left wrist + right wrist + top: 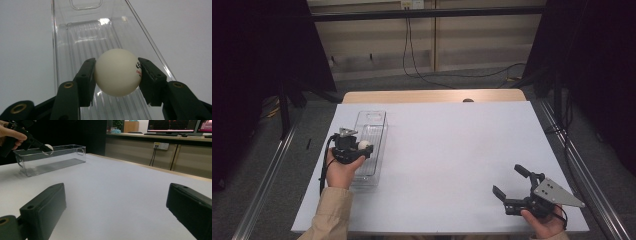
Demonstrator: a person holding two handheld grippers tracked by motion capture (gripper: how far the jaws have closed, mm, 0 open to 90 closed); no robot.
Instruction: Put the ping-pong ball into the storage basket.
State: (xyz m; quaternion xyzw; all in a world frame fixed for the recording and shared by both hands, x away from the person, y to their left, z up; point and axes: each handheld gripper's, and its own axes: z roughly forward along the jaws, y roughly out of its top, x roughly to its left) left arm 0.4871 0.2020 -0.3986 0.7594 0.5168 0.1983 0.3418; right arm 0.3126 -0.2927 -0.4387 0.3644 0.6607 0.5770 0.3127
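A white ping-pong ball (118, 72) sits between the two black jaws of my left gripper (117, 75), which is shut on it. The ball hangs over the inside of a clear plastic bin (75, 45). From above, the left gripper (362, 148) holds the ball (364, 145) over the bin (374, 120) on the left side of the white table. My right gripper (511, 181) rests near the table's front right corner, its jaws wide open with nothing between them. In the right gripper view the ball (49, 147) shows at the bin's (50, 160) rim.
The white table top (447, 150) stretches between the bin and the right gripper. A wooden edge (432, 96) runs along its far side. Metal rails (267, 175) flank the table, and cables (412, 60) lie on the floor behind it.
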